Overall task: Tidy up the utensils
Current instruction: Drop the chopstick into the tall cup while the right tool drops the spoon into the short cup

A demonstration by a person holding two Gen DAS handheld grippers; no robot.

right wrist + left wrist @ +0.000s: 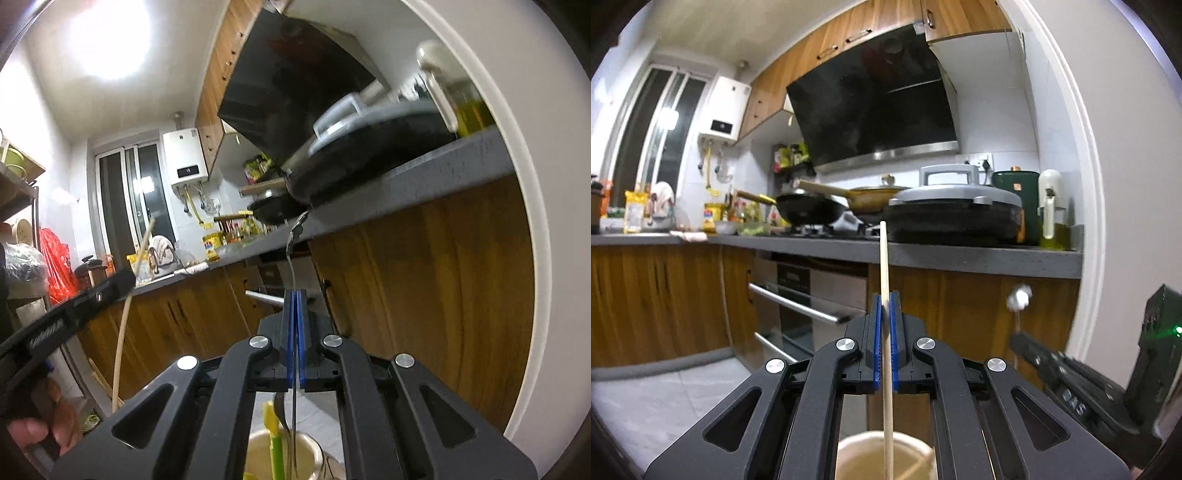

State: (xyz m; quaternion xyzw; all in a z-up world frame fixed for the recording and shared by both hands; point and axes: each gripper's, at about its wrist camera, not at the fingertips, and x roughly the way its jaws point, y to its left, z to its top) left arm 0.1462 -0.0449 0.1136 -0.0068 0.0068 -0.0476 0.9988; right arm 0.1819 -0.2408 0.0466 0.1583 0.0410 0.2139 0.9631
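My left gripper (885,299) is shut on a wooden chopstick (883,258) that stands upright between the blue pads. Its lower end hangs over a beige utensil cup (916,445). My right gripper (295,295) is shut on a thin metal utensil (293,266), also upright, above the cup (314,452), which holds a yellow-green utensil (275,443). In the left wrist view the right gripper (1019,338) shows at the right with the utensil's blurred shiny end (1019,297). The right wrist view shows the left gripper (123,278) with the chopstick (123,332), held by a hand (37,432).
A grey kitchen counter (960,254) runs ahead, carrying a lidded black pan (956,218), a wok (809,210), bottles and an oil dispenser (1051,221). Wooden cabinet doors (979,306) and an oven with steel handles (798,306) sit below. A white door frame (1086,221) curves at the right.
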